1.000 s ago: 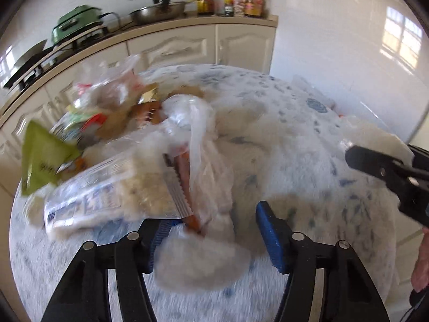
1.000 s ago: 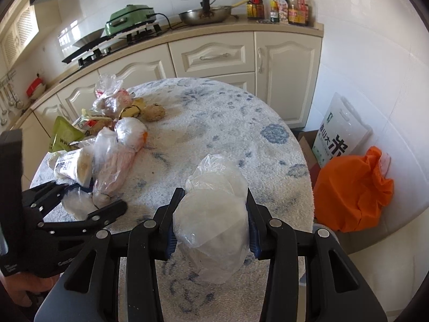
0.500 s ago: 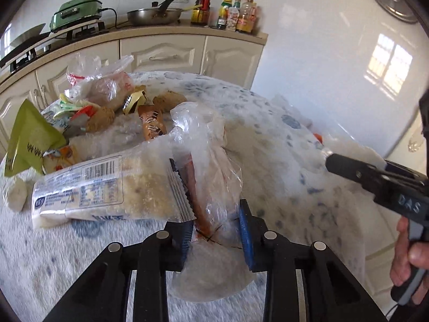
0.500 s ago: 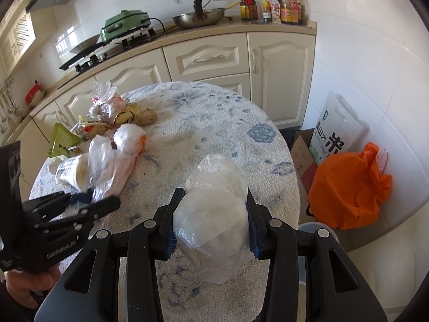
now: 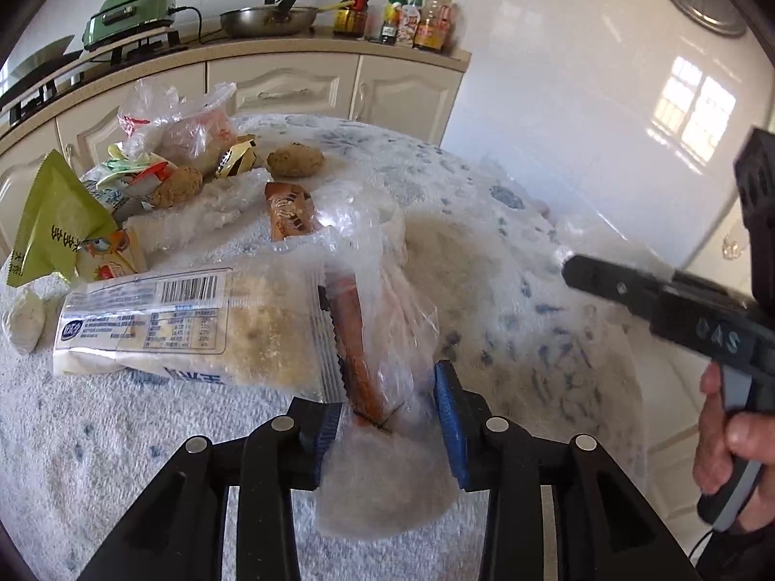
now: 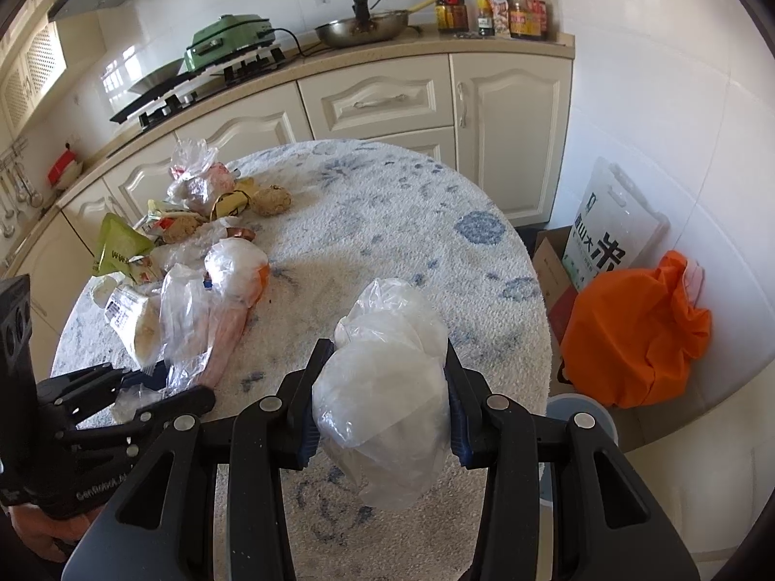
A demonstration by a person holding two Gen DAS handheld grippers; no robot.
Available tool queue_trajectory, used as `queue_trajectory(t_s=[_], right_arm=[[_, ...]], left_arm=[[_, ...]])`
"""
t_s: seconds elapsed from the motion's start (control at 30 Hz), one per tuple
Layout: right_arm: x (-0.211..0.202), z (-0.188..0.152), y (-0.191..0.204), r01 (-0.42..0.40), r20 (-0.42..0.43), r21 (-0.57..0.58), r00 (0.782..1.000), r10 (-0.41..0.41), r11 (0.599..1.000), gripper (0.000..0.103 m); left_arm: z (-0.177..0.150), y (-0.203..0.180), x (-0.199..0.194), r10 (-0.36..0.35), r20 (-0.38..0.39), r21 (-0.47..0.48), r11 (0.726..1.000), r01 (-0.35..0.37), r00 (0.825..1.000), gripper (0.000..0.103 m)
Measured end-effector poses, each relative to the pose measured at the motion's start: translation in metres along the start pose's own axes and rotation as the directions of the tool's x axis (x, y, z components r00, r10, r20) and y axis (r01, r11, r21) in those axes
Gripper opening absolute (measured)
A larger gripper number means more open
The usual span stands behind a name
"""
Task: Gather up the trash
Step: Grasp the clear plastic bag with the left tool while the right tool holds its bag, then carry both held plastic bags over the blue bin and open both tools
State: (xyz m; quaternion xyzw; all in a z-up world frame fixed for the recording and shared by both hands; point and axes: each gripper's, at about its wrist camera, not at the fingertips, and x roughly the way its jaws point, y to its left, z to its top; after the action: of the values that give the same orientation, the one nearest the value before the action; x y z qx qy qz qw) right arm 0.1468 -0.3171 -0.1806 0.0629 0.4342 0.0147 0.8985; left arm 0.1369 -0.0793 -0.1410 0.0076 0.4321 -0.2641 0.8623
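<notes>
My left gripper had just squeezed and then loosened slightly on the clear bag at the table's 7 o'clock edge, still pinching it, while my right gripper stayed clamped on the white bag, so both seemed ready for lifting.

Left gripper jaws just reopened slightly; right gripper jaws clamped.

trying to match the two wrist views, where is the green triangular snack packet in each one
Left wrist view: green snack packet at the far left edge, beside the pile of wrappers.
Right wrist view: the same packet left of centre, at the table's left rim.
Shared landmark: the steel pan on the counter behind.
</notes>
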Motion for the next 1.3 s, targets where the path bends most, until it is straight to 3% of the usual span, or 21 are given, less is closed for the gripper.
queue_trajectory(t_s=[0.07,0.17,0.43,0.57,0.83,0.9,1.13,1.3], right_arm=[[0.0,0.0,0.0,0.0,0.001,0.0,1.0,0.0,1.0,0.042],[-0.003,-0.001,-0.002,0.002,0.005,0.005,1.0,-0.002,1.0,0.042],[-0.021,0.002,-0.027,0.005,0.049,0.052,0.999,-0.007,0.999,0.042],[-0.028,0.004,-0.039,0.003,0.062,0.071,0.998,-0.007,0.997,0.042],[-0.04,0.004,-0.056,0.027,0.085,0.094,0.996,-0.035,0.995,0.042],[-0.045,0.005,-0.063,0.037,0.095,0.101,0.994,-0.046,0.994,0.042],[-0.071,-0.003,-0.136,0.144,0.105,0.185,0.981,-0.166,0.972,0.042],[-0.059,-0.032,-0.217,0.188,0.02,0.321,0.979,-0.205,0.928,0.042]], left_arm=[[0.003,-0.001,0.005,0.009,0.003,-0.003,1.0,-0.009,1.0,0.038],[0.006,-0.012,0.011,0.031,0.002,0.016,0.999,-0.031,1.0,0.028],[0.007,-0.027,0.001,-0.07,0.07,-0.027,0.997,0.072,0.995,0.026],[0.008,-0.035,-0.008,-0.141,0.123,-0.041,0.988,0.146,0.982,0.026],[0.02,-0.062,-0.013,-0.084,0.166,0.052,0.996,0.076,0.983,0.026],[0.022,-0.071,-0.011,-0.098,0.168,0.071,0.994,0.087,0.981,0.026],[0.044,-0.133,0.011,-0.189,0.134,0.181,0.97,0.164,0.973,0.027],[0.059,-0.19,0.068,-0.25,0.006,0.223,0.944,0.242,0.968,0.027]])
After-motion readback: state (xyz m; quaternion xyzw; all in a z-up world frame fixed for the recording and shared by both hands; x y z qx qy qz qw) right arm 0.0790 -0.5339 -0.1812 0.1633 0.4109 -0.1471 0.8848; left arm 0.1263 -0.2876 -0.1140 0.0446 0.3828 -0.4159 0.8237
